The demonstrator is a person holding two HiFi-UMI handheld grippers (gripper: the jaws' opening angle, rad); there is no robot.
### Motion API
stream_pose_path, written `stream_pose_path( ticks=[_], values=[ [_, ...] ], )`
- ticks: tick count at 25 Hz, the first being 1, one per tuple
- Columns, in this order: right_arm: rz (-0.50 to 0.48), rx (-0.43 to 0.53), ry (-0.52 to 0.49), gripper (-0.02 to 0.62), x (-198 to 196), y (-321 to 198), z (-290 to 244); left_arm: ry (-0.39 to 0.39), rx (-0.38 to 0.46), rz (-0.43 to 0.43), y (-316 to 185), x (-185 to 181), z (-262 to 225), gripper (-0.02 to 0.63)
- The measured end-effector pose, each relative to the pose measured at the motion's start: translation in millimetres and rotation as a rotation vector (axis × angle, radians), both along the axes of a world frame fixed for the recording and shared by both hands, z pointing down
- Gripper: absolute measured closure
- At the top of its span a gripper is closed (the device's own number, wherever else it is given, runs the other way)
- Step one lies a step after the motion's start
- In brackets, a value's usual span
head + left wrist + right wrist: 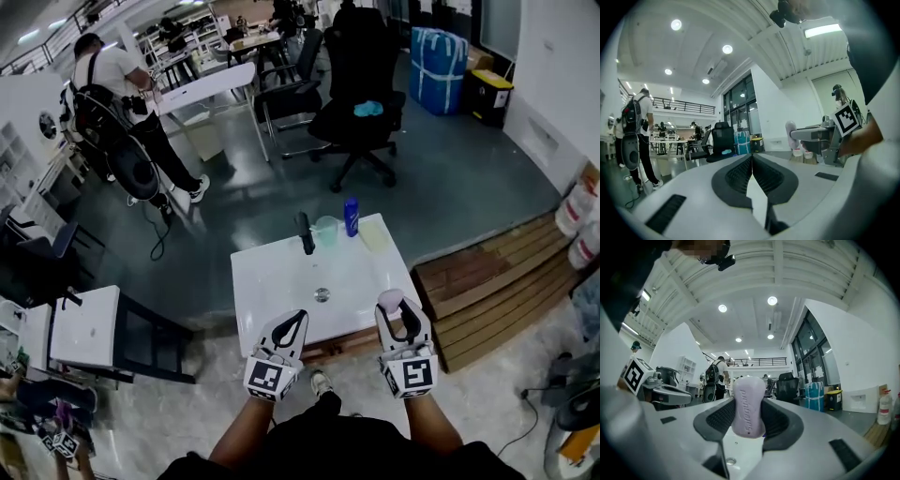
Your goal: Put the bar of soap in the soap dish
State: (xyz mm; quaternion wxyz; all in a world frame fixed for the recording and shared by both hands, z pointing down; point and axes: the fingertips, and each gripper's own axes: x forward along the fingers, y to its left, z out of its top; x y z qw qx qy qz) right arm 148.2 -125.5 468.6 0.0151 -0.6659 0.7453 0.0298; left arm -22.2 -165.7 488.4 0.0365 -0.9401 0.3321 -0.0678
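Note:
A pale lilac bar of soap point(749, 406) stands upright between the jaws of my right gripper point(391, 302), which is shut on it above the front right of the white basin top point(272, 281). The soap point(389, 300) shows as a pinkish lump at the jaw tips. A pale yellowish soap dish point(373, 234) lies at the far right corner of the top. My left gripper point(291, 324) hovers over the front edge, its jaws closed together on nothing. From the left gripper view, the soap point(791, 131) is seen off to the right.
A black faucet point(305, 232), a clear greenish cup point(326, 230) and a blue bottle point(351, 217) stand along the far edge. A drain point(322, 294) sits mid-basin. Wooden pallets point(487, 281) lie to the right, a low white table point(84, 328) to the left, office chairs and people beyond.

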Motion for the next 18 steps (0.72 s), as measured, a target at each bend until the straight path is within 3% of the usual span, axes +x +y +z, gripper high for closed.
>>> stream_pose_path(
  ticks=[9, 18],
  values=[
    [-0.078, -0.038, 0.039, 0.407, -28.0, -87.4, 2.7, 0.015, 0.013, -0.058, -77.3, -23.8, -8.2, 0.584],
    [-0.044, -0.09, 0.066, 0.406, -26.1, -130.9, 16.5, 0.04, -0.011, -0.043, -121.7, -30.6, 5.6, 0.584]
  ],
)
